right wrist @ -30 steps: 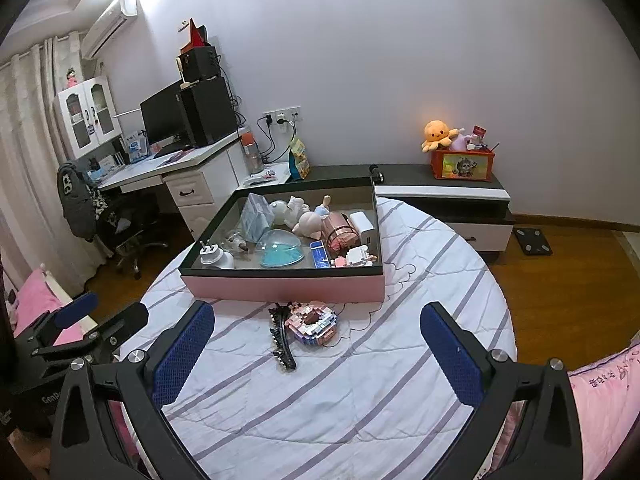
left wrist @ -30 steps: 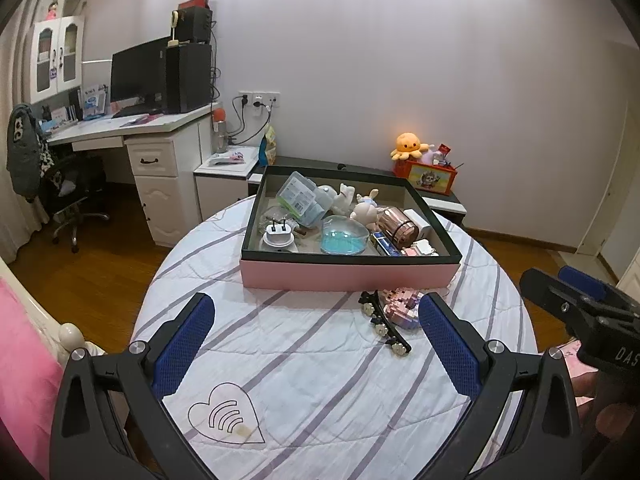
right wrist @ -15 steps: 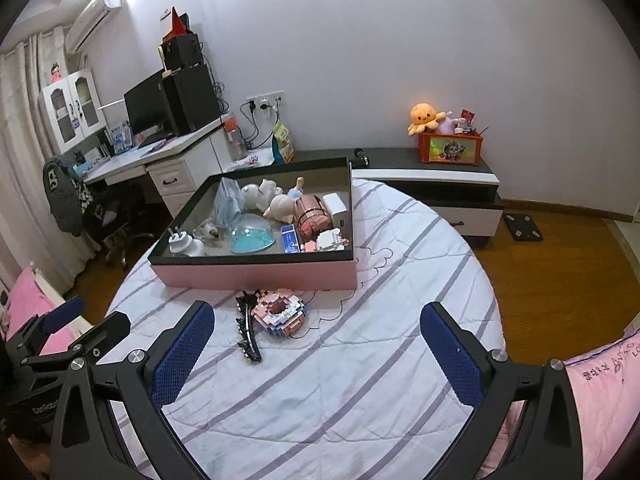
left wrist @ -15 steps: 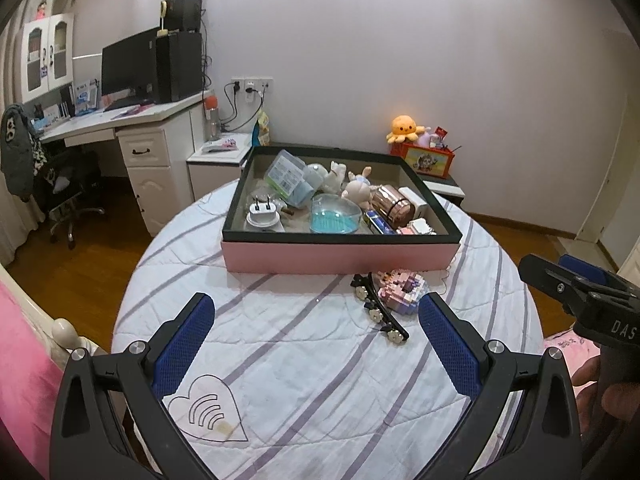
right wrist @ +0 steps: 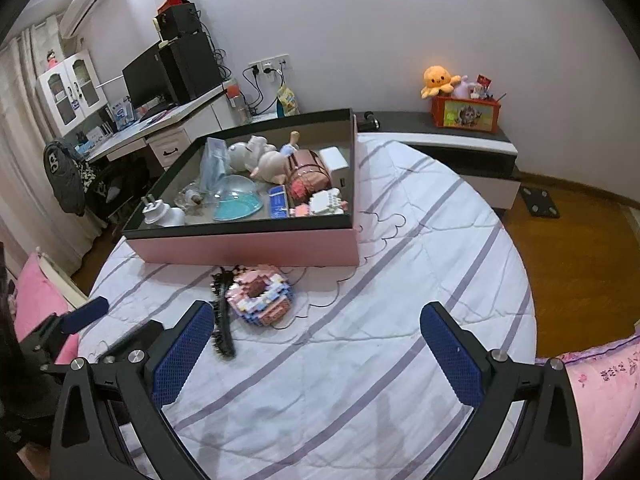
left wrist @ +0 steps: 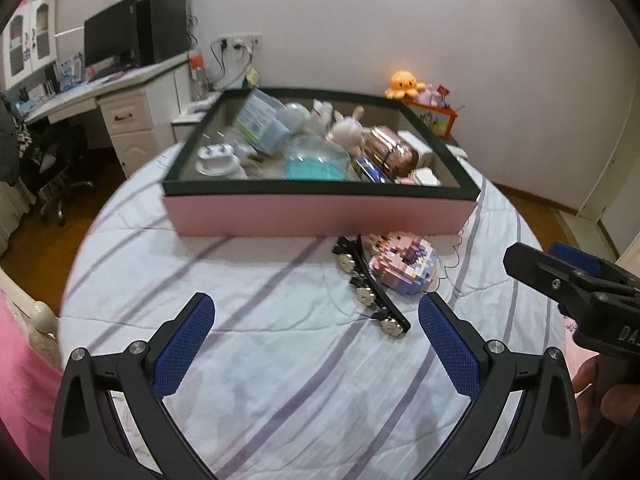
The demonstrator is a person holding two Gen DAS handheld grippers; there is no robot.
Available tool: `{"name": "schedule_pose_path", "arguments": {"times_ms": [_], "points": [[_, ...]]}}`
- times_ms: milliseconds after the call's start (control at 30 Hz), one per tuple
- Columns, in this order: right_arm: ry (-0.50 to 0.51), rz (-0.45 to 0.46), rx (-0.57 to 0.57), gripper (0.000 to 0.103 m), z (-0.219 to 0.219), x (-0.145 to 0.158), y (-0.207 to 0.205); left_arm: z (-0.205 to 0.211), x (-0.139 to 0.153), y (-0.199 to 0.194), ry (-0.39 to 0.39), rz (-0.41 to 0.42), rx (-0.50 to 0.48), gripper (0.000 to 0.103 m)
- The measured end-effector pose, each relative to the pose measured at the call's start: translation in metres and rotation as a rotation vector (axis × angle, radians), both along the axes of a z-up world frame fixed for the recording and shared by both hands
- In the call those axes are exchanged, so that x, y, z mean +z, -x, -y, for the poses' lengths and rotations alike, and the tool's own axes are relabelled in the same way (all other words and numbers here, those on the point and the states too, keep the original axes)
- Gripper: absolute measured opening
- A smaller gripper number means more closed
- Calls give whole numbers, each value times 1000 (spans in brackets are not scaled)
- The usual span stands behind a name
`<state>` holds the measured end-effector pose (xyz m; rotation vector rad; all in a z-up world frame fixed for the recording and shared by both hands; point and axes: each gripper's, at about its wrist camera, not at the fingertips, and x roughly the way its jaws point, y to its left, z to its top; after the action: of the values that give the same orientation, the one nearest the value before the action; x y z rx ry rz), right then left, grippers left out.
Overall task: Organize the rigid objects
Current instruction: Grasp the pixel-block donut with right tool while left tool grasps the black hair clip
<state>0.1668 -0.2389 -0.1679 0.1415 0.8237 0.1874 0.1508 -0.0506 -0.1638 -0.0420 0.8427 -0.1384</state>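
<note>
A pink box with a dark rim point(left wrist: 320, 212) point(right wrist: 248, 246) stands on the round striped table and holds several small items. In front of it lie a pink and white block-built toy point(left wrist: 404, 264) point(right wrist: 260, 294) and a black hair clip point(left wrist: 370, 290) point(right wrist: 222, 316), side by side. My left gripper point(left wrist: 316, 344) is open and empty, above the table just short of the clip. My right gripper point(right wrist: 316, 344) is open and empty, with the toy and clip ahead to its left. Each gripper shows at the edge of the other's view, the right one point(left wrist: 576, 284) and the left one point(right wrist: 84, 312).
A thin wire point(right wrist: 384, 236) trails on the cloth by the box's right corner. The table edge point(right wrist: 524, 280) drops to a wood floor on the right. A desk with a monitor point(right wrist: 160, 76) and a low cabinet with an orange plush point(right wrist: 438, 80) stand beyond.
Both grippers have moved forward and lower toward the table; the box, toy and clip look larger and nearer. Nothing was grasped. The objects have not moved.
</note>
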Motion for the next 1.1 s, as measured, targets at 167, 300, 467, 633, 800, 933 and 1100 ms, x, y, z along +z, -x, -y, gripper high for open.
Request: {"name": "schedule_pose_path", "arguments": {"times_ms": [167,300,467,633,800,933,1100], "points": [[-9,-33,22,103,6,-14,-16,15,-22,-21,-30,-53,6,103],[-30,-50,39,103,9,-24,-27,19,-35,-35,-24,-96,16,103],[-46,-60,59,103,9,-31,-38,21,-52,-50,-63,-113,35,97],[-30,-69,104,103,-5,-36,-43,8,-48,-53,-86,-80,44,48],[-15,-85,139,103,-20,-43,-46,-2,-45,-54,-87,-69,6,34],[13,-92,162,103,-31,-48,-49,-5,-45,-54,-70,-63,-11,30],[81,-98,180,102,-44,-58,-55,-14,-44,-48,-56,-64,-15,24]]}}
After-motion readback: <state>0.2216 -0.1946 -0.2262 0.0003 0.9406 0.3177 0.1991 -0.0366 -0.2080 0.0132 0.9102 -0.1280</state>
